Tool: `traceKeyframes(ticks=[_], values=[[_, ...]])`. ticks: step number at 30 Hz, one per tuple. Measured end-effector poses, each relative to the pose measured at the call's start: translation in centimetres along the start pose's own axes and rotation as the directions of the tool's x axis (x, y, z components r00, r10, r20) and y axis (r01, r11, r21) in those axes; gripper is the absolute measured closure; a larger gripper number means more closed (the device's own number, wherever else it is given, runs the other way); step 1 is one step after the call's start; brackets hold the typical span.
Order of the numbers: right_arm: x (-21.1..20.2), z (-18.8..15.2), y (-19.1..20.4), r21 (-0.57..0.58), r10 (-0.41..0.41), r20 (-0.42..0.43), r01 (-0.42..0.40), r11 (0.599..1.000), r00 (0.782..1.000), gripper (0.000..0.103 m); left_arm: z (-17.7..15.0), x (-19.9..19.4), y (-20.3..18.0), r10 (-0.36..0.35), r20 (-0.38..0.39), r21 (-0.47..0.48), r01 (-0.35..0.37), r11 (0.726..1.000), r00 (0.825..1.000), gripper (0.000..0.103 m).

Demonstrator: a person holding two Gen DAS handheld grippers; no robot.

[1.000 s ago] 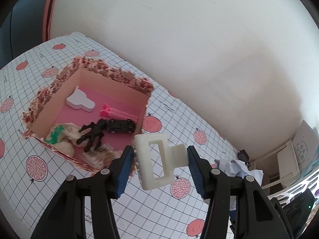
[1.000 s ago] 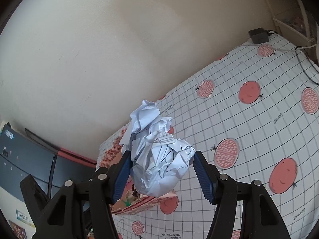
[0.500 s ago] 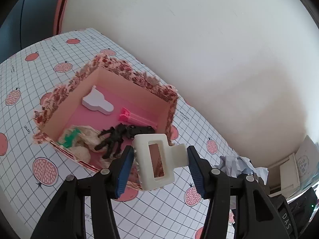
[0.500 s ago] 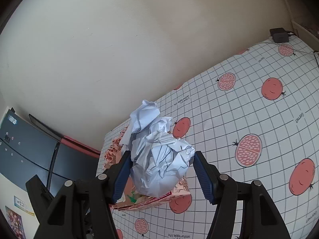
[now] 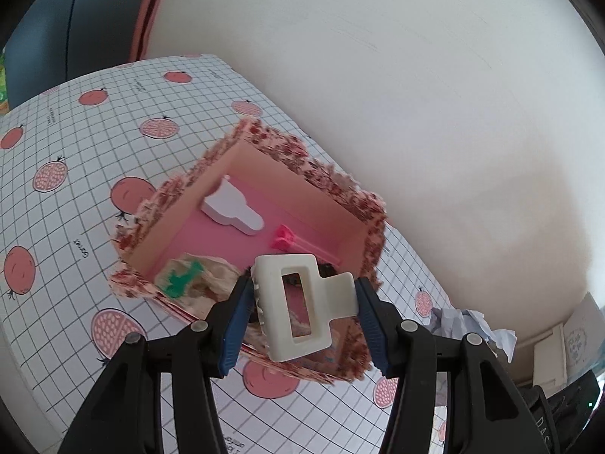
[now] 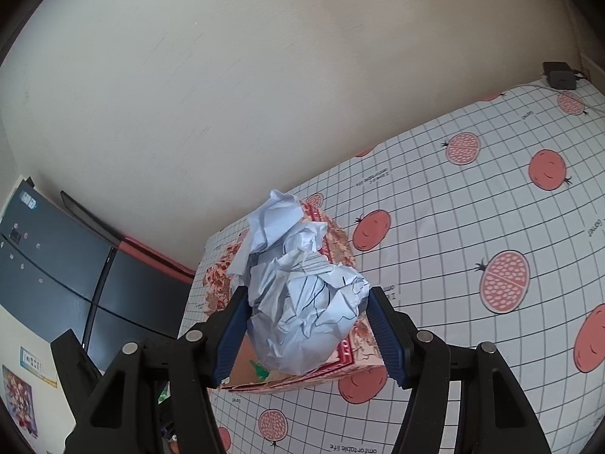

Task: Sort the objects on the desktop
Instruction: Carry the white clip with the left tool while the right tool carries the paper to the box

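My left gripper [image 5: 302,302] is shut on a cream hair claw clip [image 5: 298,302] and holds it above the near side of an open pink box with a floral rim [image 5: 321,178]. The box holds a white flat shape [image 5: 230,208], a pink stick [image 5: 298,244], a crumpled beige wrapper with green print [image 5: 189,276] and a dark toy mostly hidden behind the clip. My right gripper [image 6: 306,325] is shut on a crumpled ball of white paper [image 6: 302,302], held in the air in front of the same box [image 6: 332,370].
The table wears a white grid cloth with red pomegranates [image 5: 75,140]. The wall runs close behind the box. A dark screen [image 6: 56,283] stands at the left. A black charger [image 6: 559,75] lies at the far right corner. The paper ball also shows in the left wrist view [image 5: 469,325].
My left gripper has moved with the clip from beside the box to over its near side. My right gripper has drawn nearer the box with the paper ball.
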State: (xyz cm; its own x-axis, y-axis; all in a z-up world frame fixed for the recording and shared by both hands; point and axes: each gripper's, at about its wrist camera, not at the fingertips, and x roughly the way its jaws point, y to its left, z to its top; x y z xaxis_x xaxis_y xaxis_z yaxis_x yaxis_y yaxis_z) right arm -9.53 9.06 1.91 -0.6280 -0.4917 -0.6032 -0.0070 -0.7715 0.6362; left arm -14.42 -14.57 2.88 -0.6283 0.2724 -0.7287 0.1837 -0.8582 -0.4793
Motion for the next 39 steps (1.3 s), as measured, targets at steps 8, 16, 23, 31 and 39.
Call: traceKeyframes(ticks=[8,16,23,31,39], values=[[1.2,-1.4,2.5,-0.066,0.012,-0.029,-0.014,0.998,1.000,0.037,1.0,-0.2,2.7,0.010,0.009,-0.062,-0.009,0.998,1.000,0.047],[2.6,-2.7,4.2,-0.117,0.014,-0.056,-0.020,0.993,0.998,0.037,1.8,-0.6,4.8,0.018,0.021,-0.106,-0.016,0.994,1.000,0.047],[3.5,-3.7,5.4,-0.141,0.008,-0.072,-0.018,0.990,0.997,0.037,2.3,-0.7,6.1,0.023,0.031,-0.128,-0.019,0.992,0.999,0.047],[4.8,-4.3,6.2,-0.163,-0.007,-0.092,-0.008,0.987,0.996,0.037,2.6,-0.3,6.9,0.015,0.032,-0.137,-0.011,0.991,0.999,0.047],[5.9,-4.5,6.2,-0.168,-0.029,-0.102,0.011,0.986,0.994,0.036,2.6,0.5,7.1,0.013,0.019,-0.133,-0.010,0.991,1.000,0.047]])
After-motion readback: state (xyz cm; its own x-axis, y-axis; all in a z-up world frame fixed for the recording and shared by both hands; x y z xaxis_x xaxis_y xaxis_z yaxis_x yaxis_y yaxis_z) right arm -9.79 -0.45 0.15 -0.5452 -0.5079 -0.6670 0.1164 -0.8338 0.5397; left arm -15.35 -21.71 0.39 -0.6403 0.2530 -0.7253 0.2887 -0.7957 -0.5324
